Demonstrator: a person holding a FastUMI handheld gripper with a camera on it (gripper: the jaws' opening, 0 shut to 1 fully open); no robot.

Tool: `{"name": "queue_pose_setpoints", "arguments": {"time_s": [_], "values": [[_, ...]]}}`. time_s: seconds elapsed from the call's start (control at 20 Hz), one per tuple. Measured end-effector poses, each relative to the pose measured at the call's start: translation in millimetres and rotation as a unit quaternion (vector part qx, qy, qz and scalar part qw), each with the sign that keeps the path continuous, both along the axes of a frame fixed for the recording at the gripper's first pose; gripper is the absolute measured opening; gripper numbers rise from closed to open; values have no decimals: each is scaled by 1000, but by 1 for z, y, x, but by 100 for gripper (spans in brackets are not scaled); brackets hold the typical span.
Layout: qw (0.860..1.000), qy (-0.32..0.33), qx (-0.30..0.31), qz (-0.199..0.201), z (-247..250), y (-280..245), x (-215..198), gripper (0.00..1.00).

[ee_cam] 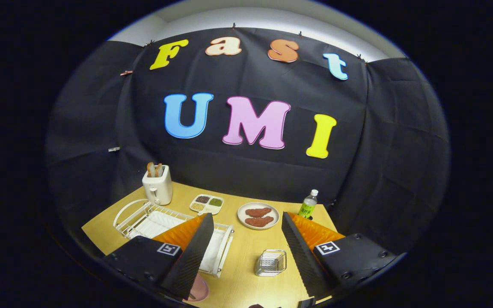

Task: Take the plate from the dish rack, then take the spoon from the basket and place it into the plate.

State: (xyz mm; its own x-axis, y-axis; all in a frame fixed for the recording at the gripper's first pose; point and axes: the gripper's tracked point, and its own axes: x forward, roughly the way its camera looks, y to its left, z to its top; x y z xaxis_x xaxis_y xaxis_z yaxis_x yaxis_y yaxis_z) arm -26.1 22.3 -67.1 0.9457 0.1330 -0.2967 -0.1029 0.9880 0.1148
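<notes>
My gripper (247, 218) hangs open above the wooden table (246, 244) with nothing between its fingers. A white wire dish rack (144, 218) lies beneath and beyond the left finger, which hides part of it. A pink plate (198, 291) peeks out by the rack's near end, mostly hidden behind that finger. A small wire basket (271, 262) stands on the table between the two fingers, closer to the right one. I cannot make out a spoon in it.
A white toaster (157, 185) with toast stands beyond the rack. Further back on the table are a divided tray of seasonings (206, 204), a white plate (272, 224) with two brown patties, and a green-labelled bottle (309, 204). Black cloth walls close off the table.
</notes>
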Motion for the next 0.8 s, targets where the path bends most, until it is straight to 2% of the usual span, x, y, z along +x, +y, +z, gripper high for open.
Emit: {"name": "queue_pose_setpoints", "arguments": {"time_s": [0.15,0.3,0.8], "values": [[999,-22,-12,-36,11,-28,-2,98],[998,-29,-17,-48,15,-40,-5,98],[999,-24,-23,-39,14,-38,-5,98]]}}
